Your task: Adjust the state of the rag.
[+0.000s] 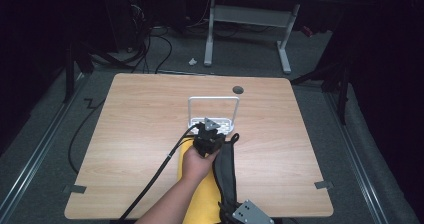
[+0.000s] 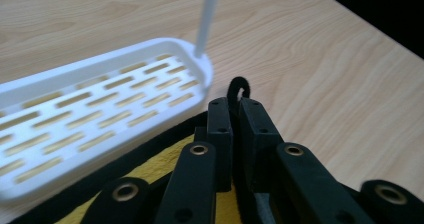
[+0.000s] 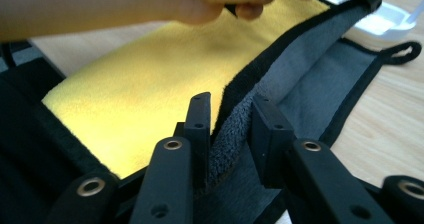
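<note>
Left gripper [image 2: 235, 106] is pinching the black edge of the yellow cloth [image 3: 150, 89], white rack [image 2: 100, 94] at its 10 o'clock. Right gripper [image 3: 232, 116] looks spread, the cloth's grey fold probably loose between its jaws.

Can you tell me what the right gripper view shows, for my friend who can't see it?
The right gripper has the folded edge of a yellow and grey cloth between its black jaws. A hand reaches over the cloth, near a white rack.
</note>
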